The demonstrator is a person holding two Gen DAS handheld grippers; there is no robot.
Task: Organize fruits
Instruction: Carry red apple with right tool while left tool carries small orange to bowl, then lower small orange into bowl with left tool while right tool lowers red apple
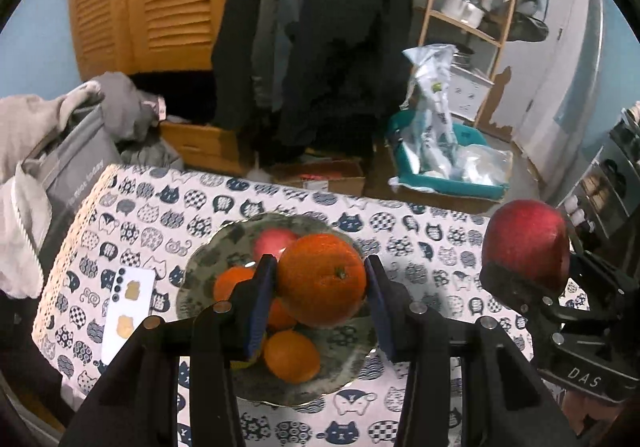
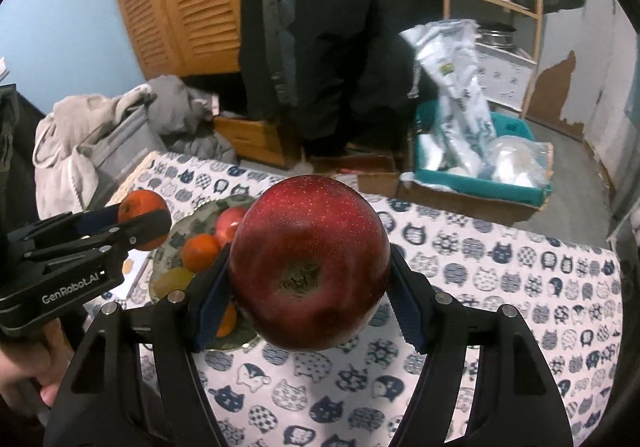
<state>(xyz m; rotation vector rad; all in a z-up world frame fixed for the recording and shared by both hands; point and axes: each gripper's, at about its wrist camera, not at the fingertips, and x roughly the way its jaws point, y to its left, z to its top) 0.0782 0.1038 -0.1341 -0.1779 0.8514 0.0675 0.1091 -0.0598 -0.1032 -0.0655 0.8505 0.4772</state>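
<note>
My left gripper is shut on a large orange and holds it above a scalloped plate. The plate holds a pink-red apple and several small oranges. My right gripper is shut on a dark red apple and holds it above the table, to the right of the plate. The red apple also shows in the left wrist view. The left gripper with its orange shows in the right wrist view.
The table has a cat-print cloth. A white card lies left of the plate. A grey bag with clothes stands at the far left edge. Boxes and a teal bin sit on the floor beyond.
</note>
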